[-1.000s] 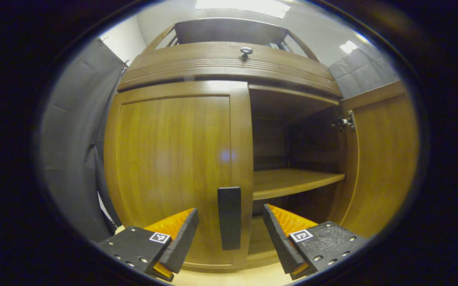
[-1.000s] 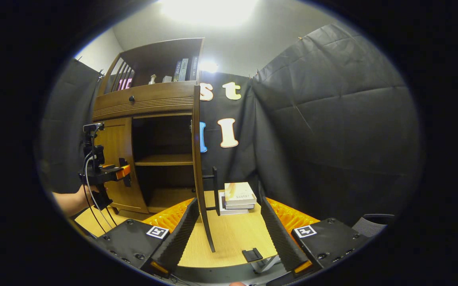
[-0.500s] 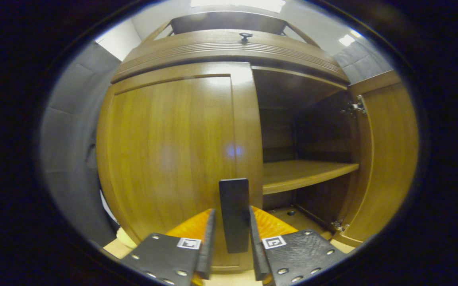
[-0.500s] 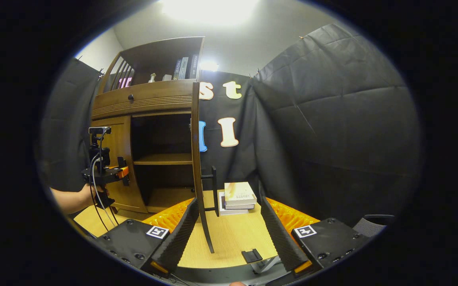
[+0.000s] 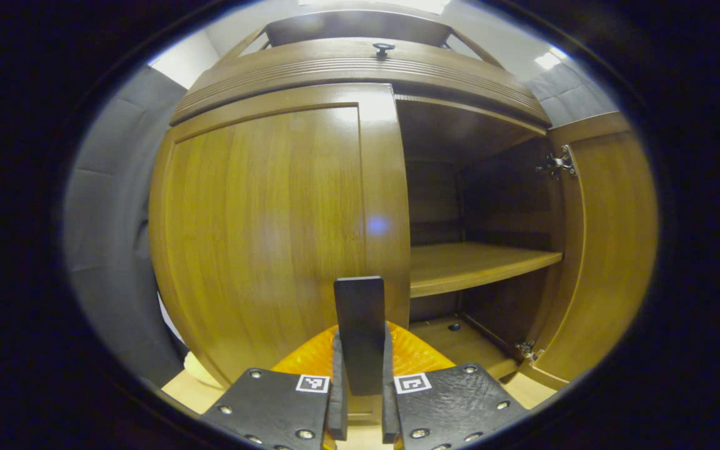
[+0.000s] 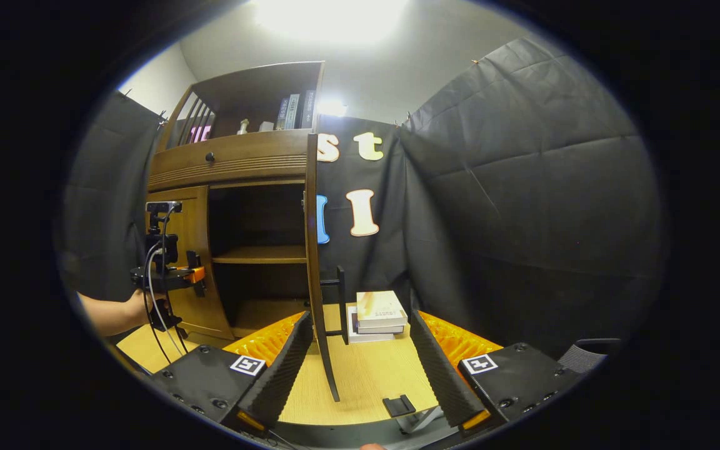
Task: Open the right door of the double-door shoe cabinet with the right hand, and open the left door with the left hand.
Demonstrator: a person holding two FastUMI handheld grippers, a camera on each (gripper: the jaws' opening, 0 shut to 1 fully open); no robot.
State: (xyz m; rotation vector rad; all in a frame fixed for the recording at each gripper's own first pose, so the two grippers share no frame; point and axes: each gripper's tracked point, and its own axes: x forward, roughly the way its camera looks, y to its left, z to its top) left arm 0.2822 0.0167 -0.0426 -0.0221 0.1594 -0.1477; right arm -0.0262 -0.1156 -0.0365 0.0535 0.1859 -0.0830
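- Progress stood at about half: the right door [image 6: 317, 275] of the shoe cabinet [image 6: 235, 156] hung wide open, seen edge-on in the right gripper view, with the inner shelf [image 5: 469, 267] exposed
- The left door [image 5: 272, 231] lay flush with the cabinet front, not yet swung out
- The left gripper [image 5: 360, 400] was clenched on the left door handle [image 5: 360, 331], both fingers pressing the dark upright bar from either side
- In the right gripper view the same tool showed farther off at the left door, held by a hand [image 6: 132, 309]
- The right gripper [image 6: 357, 369] was released, jaws spread wide and gripping nothing; the right door's lower edge stood between its fingers without touching either
- The right door handle [image 6: 338, 300] stuck out beyond that door, apart from the fingers
- A stack of books [image 6: 375, 312] rested on the table [image 6: 360, 381] beside the open door
- What seemed left: pulling the left door outward on its hinge, then letting go
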